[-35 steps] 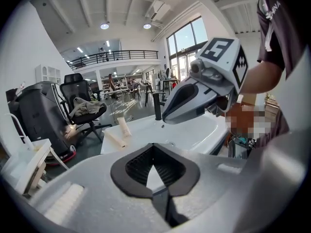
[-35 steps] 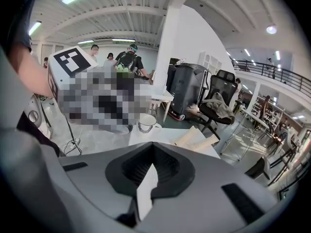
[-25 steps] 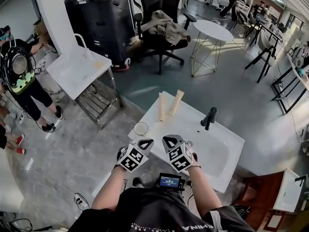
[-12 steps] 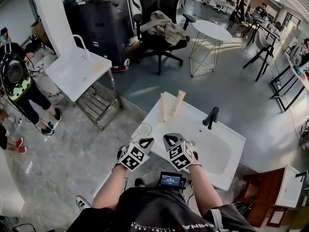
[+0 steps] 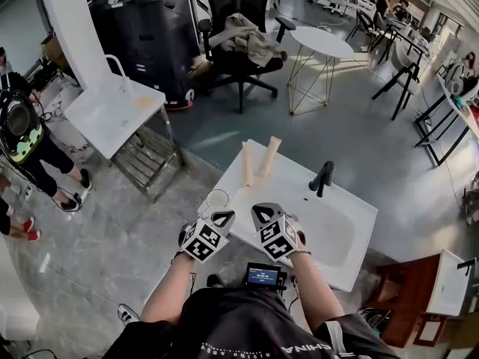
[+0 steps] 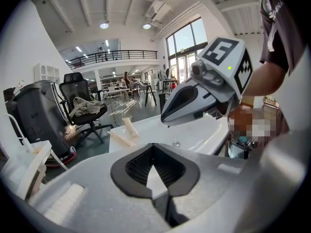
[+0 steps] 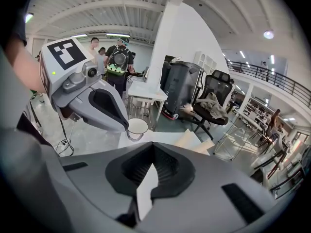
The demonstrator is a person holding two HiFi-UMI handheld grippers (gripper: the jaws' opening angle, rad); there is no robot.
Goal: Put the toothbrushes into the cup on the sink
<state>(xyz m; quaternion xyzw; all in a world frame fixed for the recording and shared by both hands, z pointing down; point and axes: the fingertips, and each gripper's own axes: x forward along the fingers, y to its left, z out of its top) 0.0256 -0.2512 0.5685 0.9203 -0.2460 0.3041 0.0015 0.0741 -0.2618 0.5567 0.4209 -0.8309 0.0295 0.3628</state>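
**Item: toothbrushes [image 5: 257,161], two.** Tan, long and flat. They lay side by side on the sink [image 5: 338,274] deck, beyond the cup [image 5: 218,199] and a little to its right, with their far ends spread apart. Whether they were boxed or bare could not be told.

**Handling, as judged.** Light and stiff, so a modest pinch should have carried one. The flat faces probably sat flush on the smooth deck, making them likely to skid when nudged. The best hold looked to be across the narrow width near the middle, or nearer the end that was to stay uppermost, so that the free end would drop into the cup first.

**Item: cup.** Clear and upright, standing alone. It was probably light enough to tip if you struck its rim.

**Left gripper [image 5: 224,217].** Its jaws were pressed together with nothing between them. It was held just on your side of the cup, angled downward and away from you.

**Right gripper [image 5: 260,214].** Its jaws were likewise closed and empty. It sat to the right of the cup on your side, close beside the left gripper and tilted down much the same.

**Status.** Neither toothbrush had been taken up, and the cup held nothing.
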